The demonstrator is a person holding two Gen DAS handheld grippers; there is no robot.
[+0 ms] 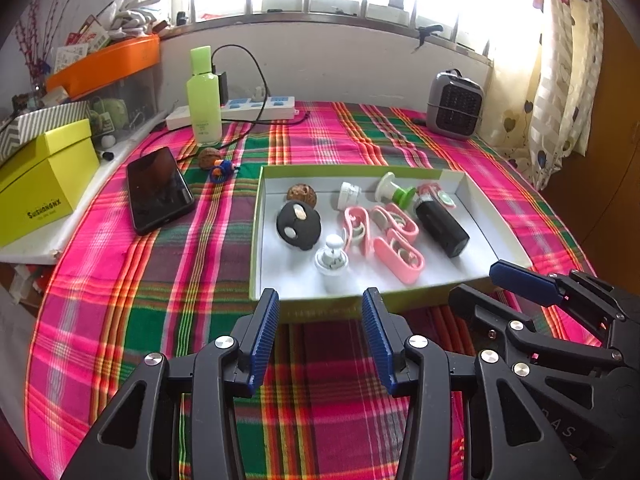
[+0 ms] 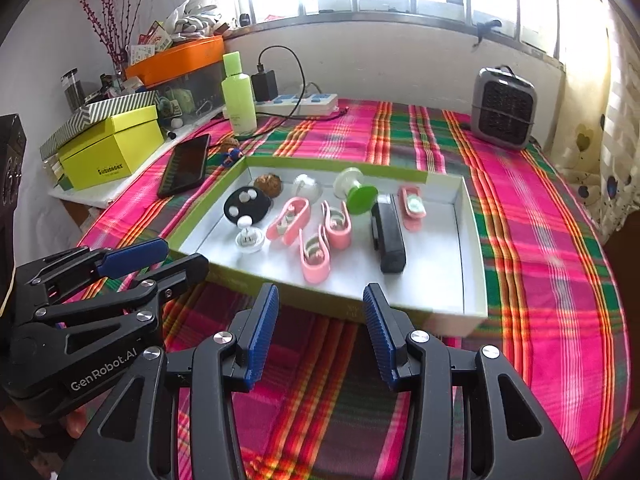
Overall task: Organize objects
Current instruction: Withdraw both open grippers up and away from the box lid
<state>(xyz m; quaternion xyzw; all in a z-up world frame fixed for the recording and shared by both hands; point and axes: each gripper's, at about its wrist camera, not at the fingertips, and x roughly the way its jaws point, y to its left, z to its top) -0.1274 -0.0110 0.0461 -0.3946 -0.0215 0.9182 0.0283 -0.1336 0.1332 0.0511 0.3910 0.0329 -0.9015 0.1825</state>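
Tray [image 1: 496, 236] just beyond both tongs [image 1: 320, 308]

Surface: table under a pink-green plaid cloth [image 1: 168, 280].
Centre: open tray [image 1: 496, 232].
Left of tray: phone [image 1: 158, 190], walnut [image 1: 209, 157], small blue toy [image 1: 222, 169].
Back: green bottle [image 1: 204, 96] upright, power strip [image 1: 260, 107], heater [image 1: 454, 106].

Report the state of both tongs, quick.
Left tongs: open, holding nothing, short of the tray.
Right tongs: open, holding nothing.
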